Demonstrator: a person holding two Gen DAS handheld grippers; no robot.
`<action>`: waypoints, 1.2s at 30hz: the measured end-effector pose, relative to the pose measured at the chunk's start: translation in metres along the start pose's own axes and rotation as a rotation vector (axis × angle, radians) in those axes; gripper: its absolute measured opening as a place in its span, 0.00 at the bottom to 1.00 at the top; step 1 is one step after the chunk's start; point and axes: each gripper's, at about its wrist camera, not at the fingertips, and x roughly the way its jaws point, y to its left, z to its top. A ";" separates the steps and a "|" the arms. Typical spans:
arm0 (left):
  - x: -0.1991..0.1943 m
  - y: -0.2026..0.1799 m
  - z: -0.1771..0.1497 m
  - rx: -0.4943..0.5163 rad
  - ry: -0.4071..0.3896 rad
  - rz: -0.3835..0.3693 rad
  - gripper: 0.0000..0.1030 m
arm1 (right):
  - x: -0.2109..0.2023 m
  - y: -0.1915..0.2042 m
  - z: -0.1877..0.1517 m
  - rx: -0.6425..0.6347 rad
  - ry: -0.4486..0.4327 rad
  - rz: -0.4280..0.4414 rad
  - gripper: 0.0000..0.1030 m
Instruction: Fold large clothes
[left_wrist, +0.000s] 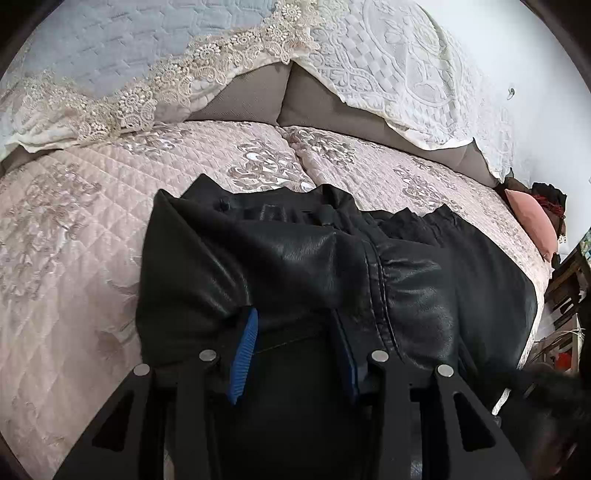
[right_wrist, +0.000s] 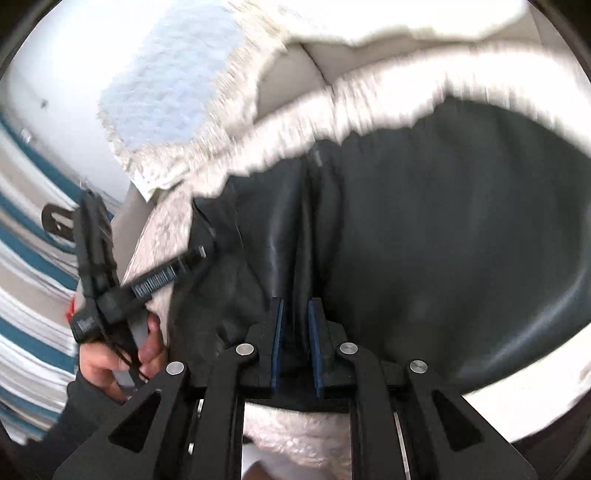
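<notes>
Your left gripper (left_wrist: 291, 347) has its jaws partway apart w/ a thick bunch of the black leather jacket (left_wrist: 295, 254) between the blue pads (left_wrist: 243, 350) — looks gripped. The jacket lies on the pink quilted bedspread (left_wrist: 74, 240). Your right gripper (right_wrist: 295, 343) is narrow, pinching a jacket fold. No containers in view — just the bed.

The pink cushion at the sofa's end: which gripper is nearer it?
Right. The right gripper works the jacket's side toward the pink cushion; the left gripper is farther.
</notes>
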 end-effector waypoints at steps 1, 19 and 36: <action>-0.004 -0.001 0.000 -0.004 -0.002 0.005 0.41 | -0.003 0.005 0.006 -0.021 -0.017 0.001 0.13; 0.003 0.015 -0.001 -0.008 -0.020 0.114 0.41 | 0.103 -0.004 0.045 -0.189 0.042 -0.143 0.00; -0.040 -0.019 -0.009 -0.003 -0.069 0.063 0.42 | 0.022 0.014 0.005 -0.204 -0.043 -0.084 0.02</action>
